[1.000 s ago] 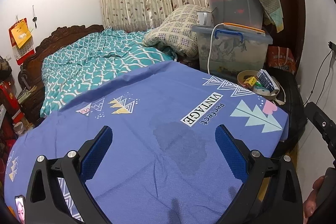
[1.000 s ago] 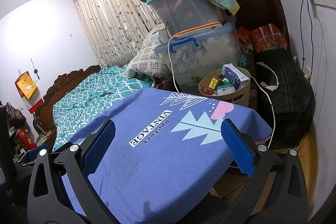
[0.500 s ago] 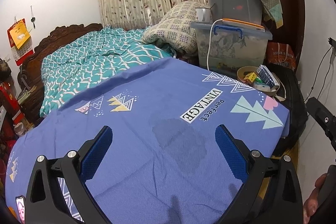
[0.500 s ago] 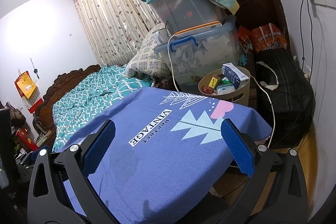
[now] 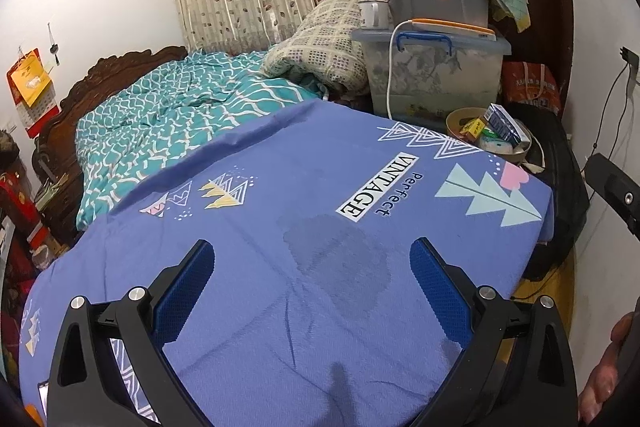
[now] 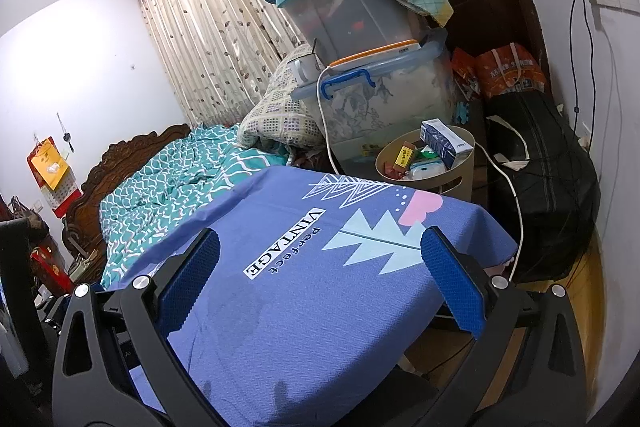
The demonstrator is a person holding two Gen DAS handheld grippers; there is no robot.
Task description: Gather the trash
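Right wrist: trash bin (image 6: 460,179) beyond spread, empty right hand-held gripper (image 6: 320,279).

Left wrist camera: low over the blue cloth (image 5: 304,187), facing the storage boxes (image 5: 432,67). Right wrist camera: further right, same heading, nearer the trash bin (image 6: 430,163). Both share cloth, bin, boxes, bed (image 6: 168,167).

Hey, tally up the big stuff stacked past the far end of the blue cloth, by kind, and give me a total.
Clear storage tubs: 2, the upper tub stacked on the lower tub
Beige trash bin: 1
Black bag: 1
Orange bag: 1
Mug: 1
Total: 6
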